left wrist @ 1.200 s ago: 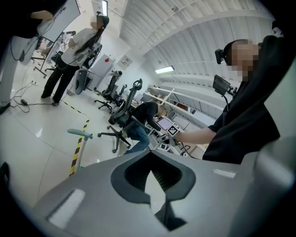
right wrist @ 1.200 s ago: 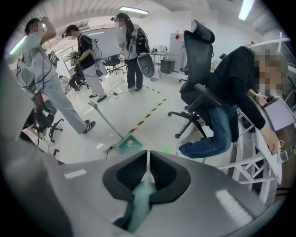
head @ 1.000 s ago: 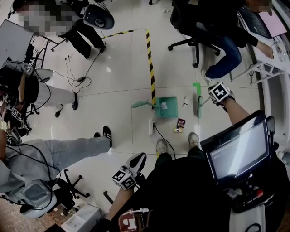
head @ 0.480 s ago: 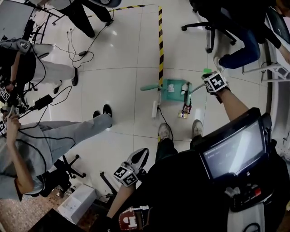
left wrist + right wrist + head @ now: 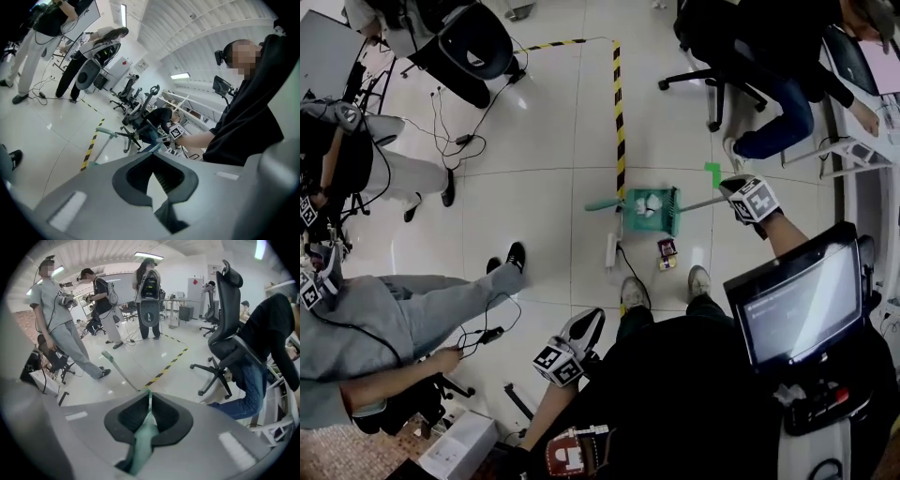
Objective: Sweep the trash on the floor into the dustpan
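Closest to us, our left gripper (image 5: 587, 323) hangs low by our hip, jaws spread and nothing between them; it's idle for now. Just past our shoes (image 5: 635, 296), a small dark-red wrapper (image 5: 666, 250) lies on the tile, not yet swept in, with a white power strip (image 5: 610, 251) and its cable just beside it.

Further out, there's the green dustpan (image 5: 634, 201), its long handle reaching away to the left, and a crumpled white scrap (image 5: 650, 205) already sitting inside. The broom (image 5: 676, 210) has its bristles right up against the pan's mouth. Our right gripper (image 5: 729, 193) has its jaws pinched on the broom's pale green handle, which runs straight down between them in the right gripper view.

So we judge we're at the end of one stroke, one piece in and the wrapper to go. The next move calls for drawing the broom back toward our feet, setting it behind that wrapper and pushing toward the pan while clearing the cable.

Beyond runs the yellow-black floor tape (image 5: 619, 112).
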A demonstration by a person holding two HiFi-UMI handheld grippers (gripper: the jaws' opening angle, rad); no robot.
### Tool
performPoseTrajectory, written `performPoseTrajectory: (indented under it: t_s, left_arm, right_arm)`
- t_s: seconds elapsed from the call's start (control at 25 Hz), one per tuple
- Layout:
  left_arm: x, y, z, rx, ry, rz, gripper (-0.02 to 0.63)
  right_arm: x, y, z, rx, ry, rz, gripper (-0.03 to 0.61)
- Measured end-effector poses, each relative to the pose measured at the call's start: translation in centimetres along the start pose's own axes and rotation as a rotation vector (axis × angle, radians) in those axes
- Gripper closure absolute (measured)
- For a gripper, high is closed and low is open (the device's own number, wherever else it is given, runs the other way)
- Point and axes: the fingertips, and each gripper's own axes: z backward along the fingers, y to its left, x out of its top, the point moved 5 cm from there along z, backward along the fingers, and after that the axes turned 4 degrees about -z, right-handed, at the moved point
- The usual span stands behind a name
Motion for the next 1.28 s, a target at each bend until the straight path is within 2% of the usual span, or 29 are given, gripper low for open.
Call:
performPoseTrajectory:
  t_s: [0.08, 0.24, 0.44, 0.6, 0.84, 1.04, 1.12, 1.28]
  left_arm:
    - [1.3, 0.3, -0.6, -0.048, -0.001, -0.027, 0.615]
    - [4.6, 0.1, -2.4, -0.160, 0.014, -0.100, 0.615]
    - [7.1, -1.0, -3.5, -0.296, 0.040, -0.176, 0.615]
    - [7.1, -3.3, -4.8, -0.405, 0.073, -0.232, 0.615]
    - [4.5, -9.4, -5.5, -0.482, 0.094, -0.302, 0.615]
    - [-0.5, -16.4, -5.3, -0.456, 0.092, -0.347, 0.615]
    - [-3.3, -19.5, -5.3, -0.435, 0.069, -0.341, 0.615]
    - [-9.0, -26.1, -4.7, -0.394, 0.040, -0.276, 0.615]
  right_arm:
    - [-1.8, 0.0, 2.7, -0.052, 0.011, -0.018, 0.561]
    - [-6.1, 0.3, 8.8, -0.154, 0.007, -0.134, 0.561]
    - [-10.2, 3.9, 15.0, -0.224, -0.037, -0.244, 0.561]
    - [-13.4, 7.1, 19.5, -0.278, -0.086, -0.302, 0.561]
    - [-19.3, 10.2, 24.1, -0.255, -0.137, -0.305, 0.561]
    - [-25.3, 10.9, 28.1, -0.222, -0.174, -0.287, 0.561]
    - [-27.9, 11.0, 29.4, -0.201, -0.190, -0.277, 0.561]
    - [-33.2, 11.1, 31.4, -0.150, -0.216, -0.252, 0.561]
